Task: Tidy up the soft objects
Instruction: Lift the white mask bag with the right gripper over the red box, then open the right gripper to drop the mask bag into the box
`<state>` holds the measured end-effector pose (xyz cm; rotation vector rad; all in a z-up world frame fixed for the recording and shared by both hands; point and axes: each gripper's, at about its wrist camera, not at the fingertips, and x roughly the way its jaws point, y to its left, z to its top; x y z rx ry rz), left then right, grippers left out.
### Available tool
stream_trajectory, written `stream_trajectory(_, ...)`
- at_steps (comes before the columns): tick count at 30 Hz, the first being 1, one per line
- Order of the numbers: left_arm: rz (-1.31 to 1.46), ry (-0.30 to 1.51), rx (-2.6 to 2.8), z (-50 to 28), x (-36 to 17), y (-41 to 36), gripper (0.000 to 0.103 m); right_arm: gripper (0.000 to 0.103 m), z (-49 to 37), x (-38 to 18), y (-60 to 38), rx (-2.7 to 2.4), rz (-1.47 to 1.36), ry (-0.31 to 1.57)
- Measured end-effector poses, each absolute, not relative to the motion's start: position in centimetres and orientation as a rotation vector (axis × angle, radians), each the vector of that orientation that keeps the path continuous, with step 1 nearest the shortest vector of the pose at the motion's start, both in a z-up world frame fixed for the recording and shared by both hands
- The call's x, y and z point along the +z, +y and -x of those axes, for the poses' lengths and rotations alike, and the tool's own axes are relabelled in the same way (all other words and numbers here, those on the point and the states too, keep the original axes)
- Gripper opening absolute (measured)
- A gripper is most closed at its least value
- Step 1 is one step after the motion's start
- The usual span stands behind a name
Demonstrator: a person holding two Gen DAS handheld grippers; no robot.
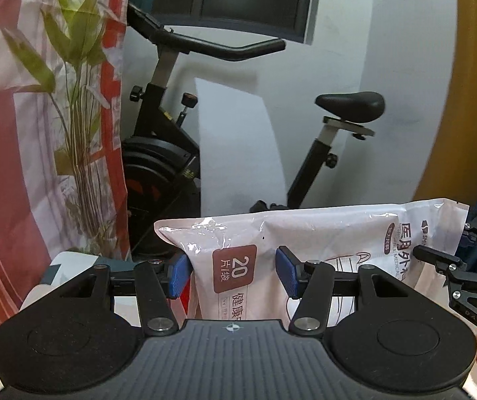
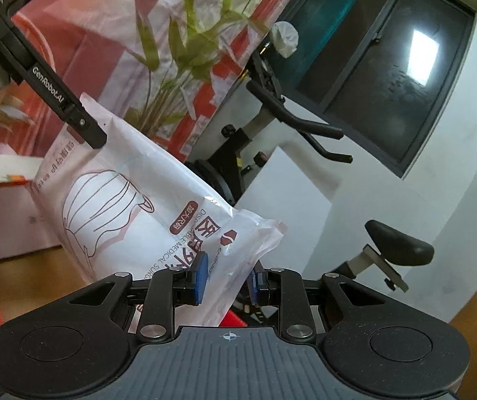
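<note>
A white plastic pack of face masks (image 1: 305,233), printed with brown labels and a line drawing of a masked face, hangs in the air between both grippers. My left gripper (image 1: 233,275) is shut on one end of it, its blue pads pressing either side. My right gripper (image 2: 228,281) is shut on the other end of the mask pack (image 2: 122,206), near the sealed edge. In the left wrist view one of the right gripper's black fingers (image 1: 438,260) clamps the pack's right end. In the right wrist view a left gripper finger (image 2: 82,123) grips the pack's upper left corner.
A black exercise bike (image 1: 172,140) stands ahead by the white wall, with a white board (image 1: 238,153) leaning behind it. A green plant (image 1: 78,126) and a red and white plastic sheet (image 1: 5,166) lie to the left. A white box (image 2: 8,223) sits on the wooden surface.
</note>
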<state>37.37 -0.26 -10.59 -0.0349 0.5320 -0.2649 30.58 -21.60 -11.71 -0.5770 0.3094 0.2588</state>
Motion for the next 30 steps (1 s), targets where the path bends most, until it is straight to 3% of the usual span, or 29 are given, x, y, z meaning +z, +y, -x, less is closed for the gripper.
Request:
stream_trajectory(10, -0.100, 0.608, -0.265, -40.7, -14.3, -2.0, 0.049, 0.018, -36.7, -16.9, -20.4, 0.192, 0.637, 0.380)
stream_trajectory(30, -0.258, 0.877, -0.299, -42.9, -18.7, -3.4, 0.049, 0.014, -37.9, -22.4, -18.5, 0.286, 0.667, 0.683)
